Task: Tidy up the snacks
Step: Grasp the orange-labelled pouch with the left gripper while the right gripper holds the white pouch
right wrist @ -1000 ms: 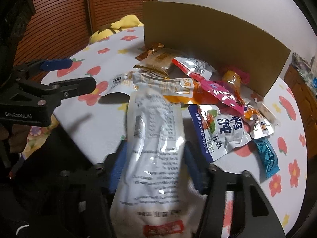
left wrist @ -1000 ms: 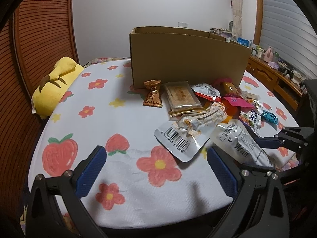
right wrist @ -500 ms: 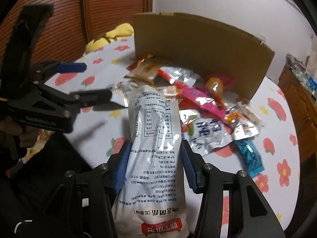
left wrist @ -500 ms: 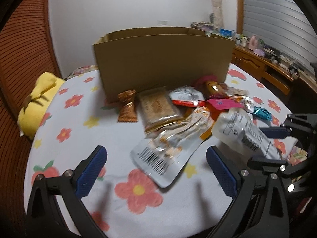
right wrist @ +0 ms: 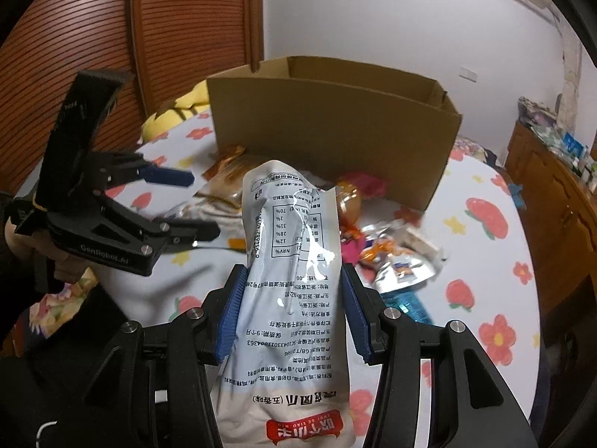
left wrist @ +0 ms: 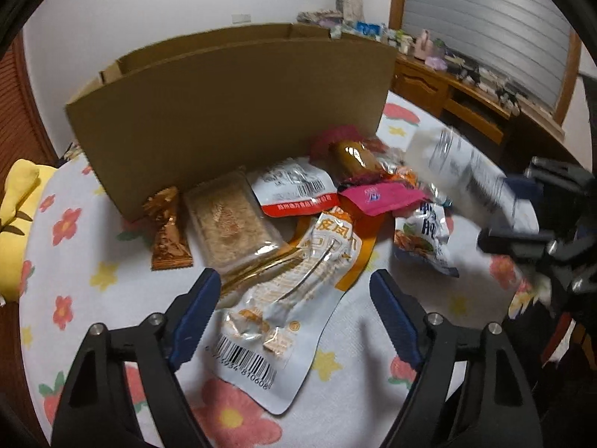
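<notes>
My right gripper [right wrist: 293, 311] is shut on a long white snack pouch [right wrist: 294, 261] and holds it up above the table, pointing at the open cardboard box [right wrist: 335, 127]; the pouch shows blurred in the left wrist view [left wrist: 462, 175]. My left gripper [left wrist: 291, 317] is open, its blue pads straddling a white and orange pouch with a barcode [left wrist: 283, 321] on the flowered cloth. It also shows in the right wrist view [right wrist: 179, 201]. Several snack packets [left wrist: 298, 190] lie piled before the box [left wrist: 231, 112].
A yellow plush toy [left wrist: 15, 216] lies at the table's left edge. A wooden sideboard [left wrist: 466, 93] with small items stands at the right. A ribbed wooden wardrobe [right wrist: 168, 30] stands behind the table.
My right gripper has lifted the white pouch higher, toward the box. My left gripper has moved forward over the barcode pouch, closer to the pile.
</notes>
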{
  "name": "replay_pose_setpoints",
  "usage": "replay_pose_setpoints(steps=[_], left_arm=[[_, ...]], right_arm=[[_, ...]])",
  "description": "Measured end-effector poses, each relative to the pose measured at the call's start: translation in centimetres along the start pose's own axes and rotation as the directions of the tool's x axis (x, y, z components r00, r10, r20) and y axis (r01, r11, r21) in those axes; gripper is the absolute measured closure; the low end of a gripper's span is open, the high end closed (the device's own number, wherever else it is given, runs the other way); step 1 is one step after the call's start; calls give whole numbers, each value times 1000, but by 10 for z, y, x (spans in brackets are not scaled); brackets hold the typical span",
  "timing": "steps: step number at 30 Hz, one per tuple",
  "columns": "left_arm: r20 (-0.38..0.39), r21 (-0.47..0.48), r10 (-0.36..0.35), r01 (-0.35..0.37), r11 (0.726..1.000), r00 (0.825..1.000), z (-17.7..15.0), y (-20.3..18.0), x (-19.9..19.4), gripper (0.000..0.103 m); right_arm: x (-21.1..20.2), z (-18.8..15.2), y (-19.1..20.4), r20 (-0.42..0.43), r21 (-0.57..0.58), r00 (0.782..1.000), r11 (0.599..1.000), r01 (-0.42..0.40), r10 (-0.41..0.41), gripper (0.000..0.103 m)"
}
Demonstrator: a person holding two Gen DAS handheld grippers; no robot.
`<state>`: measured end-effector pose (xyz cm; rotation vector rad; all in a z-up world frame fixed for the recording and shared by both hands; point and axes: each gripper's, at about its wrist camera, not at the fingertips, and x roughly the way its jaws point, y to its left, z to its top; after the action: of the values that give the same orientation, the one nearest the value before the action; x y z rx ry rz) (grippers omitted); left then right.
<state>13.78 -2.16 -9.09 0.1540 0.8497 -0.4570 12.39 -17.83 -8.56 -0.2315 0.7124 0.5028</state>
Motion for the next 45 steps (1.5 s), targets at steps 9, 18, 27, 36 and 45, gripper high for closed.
replay_pose_setpoints(steps=[9, 18, 27, 36, 45], left_arm=[[-67, 39, -12, 14, 999, 998, -13, -6, 2, 42], [-105, 57, -23, 29, 998, 994, -9, -12, 1, 33], [-127, 67, -8, 16, 998, 992, 5, -18, 28, 32], [-113, 90, -25, 35, 995, 993, -14, -21, 10, 61], [-53, 16, -28, 29, 999, 998, -31, -15, -6, 63]], right_arm=[[-9, 7, -18, 29, 32, 999, 999, 15, -16, 53], [-9, 4, -23, 33, 47, 999, 999, 20, -21, 52], [-9, 0, -28, 33, 52, 999, 998, 24, -26, 52], [-8, -3, -32, 31, 65, 999, 998, 26, -28, 52], [-6, -3, -32, 31, 71, 999, 997, 26, -28, 52]])
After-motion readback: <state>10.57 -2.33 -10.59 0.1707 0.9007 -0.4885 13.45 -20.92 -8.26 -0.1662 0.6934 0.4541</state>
